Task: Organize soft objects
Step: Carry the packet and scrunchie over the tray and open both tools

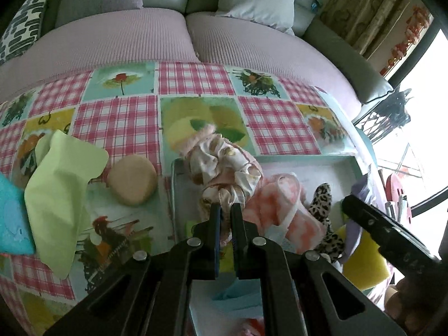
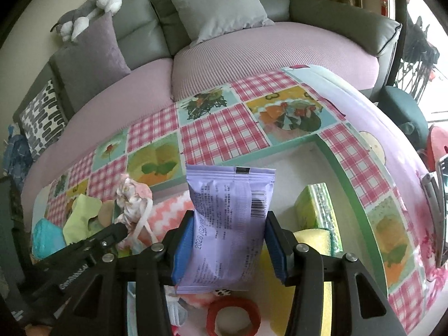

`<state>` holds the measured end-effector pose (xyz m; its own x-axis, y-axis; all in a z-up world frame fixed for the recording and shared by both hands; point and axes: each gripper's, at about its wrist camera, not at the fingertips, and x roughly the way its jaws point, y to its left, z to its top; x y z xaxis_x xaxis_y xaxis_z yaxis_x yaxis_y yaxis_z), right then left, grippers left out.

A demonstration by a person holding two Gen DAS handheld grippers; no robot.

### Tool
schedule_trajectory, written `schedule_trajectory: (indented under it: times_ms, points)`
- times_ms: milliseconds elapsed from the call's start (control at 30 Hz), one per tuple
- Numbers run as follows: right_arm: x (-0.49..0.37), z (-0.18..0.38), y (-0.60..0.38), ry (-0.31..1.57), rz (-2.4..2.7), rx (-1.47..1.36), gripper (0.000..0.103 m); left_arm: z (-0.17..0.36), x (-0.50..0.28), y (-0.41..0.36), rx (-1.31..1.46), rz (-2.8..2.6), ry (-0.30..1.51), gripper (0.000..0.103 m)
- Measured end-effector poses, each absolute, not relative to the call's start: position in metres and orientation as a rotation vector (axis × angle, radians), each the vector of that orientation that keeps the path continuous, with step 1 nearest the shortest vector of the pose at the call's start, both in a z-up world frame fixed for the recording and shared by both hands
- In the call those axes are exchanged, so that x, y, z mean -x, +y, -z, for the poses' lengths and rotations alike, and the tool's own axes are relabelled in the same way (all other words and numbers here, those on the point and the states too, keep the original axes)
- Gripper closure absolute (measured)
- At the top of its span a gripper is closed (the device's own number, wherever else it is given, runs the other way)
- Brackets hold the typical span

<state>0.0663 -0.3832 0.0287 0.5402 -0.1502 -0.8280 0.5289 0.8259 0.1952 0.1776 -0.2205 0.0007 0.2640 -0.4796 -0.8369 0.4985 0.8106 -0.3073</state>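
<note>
- Scrunchie (image 1: 224, 168) up front, pinched in the left gripper (image 1: 225, 210), whose jaws are almost fully together on its satin folds, hanging over the near-left corner of the tray (image 1: 336, 162).
- Right gripper (image 2: 228, 224) has a lilac packet (image 2: 229, 212) squeezed between its blue pads (image 2: 183, 246), jaws about half wide, poised over the same tray.
- Judgement call: both loads look set to drop into the tray. Best to bring each low over a bare patch before letting go, and keep the two grippers apart, since they are close here.
- Scrunchie should land clear of the tray's rim, so it doesn't flop out onto the surface (image 1: 117, 117).
- Count on the surface, left view: one green cloth (image 1: 61, 190), one round tan puff (image 1: 133, 180), one blue sponge (image 1: 12, 218).
- Count in the tray: one pink zigzag cloth (image 2: 170, 210), one leopard-print piece (image 1: 322, 204), one green tissue pack (image 2: 316, 207), one yellow sponge (image 2: 313, 238), one red ring (image 2: 232, 316).
</note>
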Motion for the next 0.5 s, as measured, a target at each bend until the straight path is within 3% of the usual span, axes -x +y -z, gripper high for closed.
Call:
schedule_trajectory:
  times_ms: [67,200,500]
  points:
    - [-0.067,-0.029,-0.382,0.923,0.418,-0.449,0.051,-0.004,-0.177,-0.220,-0.018,0.668,1.127,0.093]
    - [-0.065,-0.033,-0.380,0.927,0.424,-0.433,0.045,-0.010,-0.176,-0.217,-0.019,0.659,1.145,0.073]
    - [-0.055,-0.054,-0.372,0.878,0.417,-0.398,0.043,-0.038,-0.178,-0.186,-0.040,0.539,1.075,0.058]
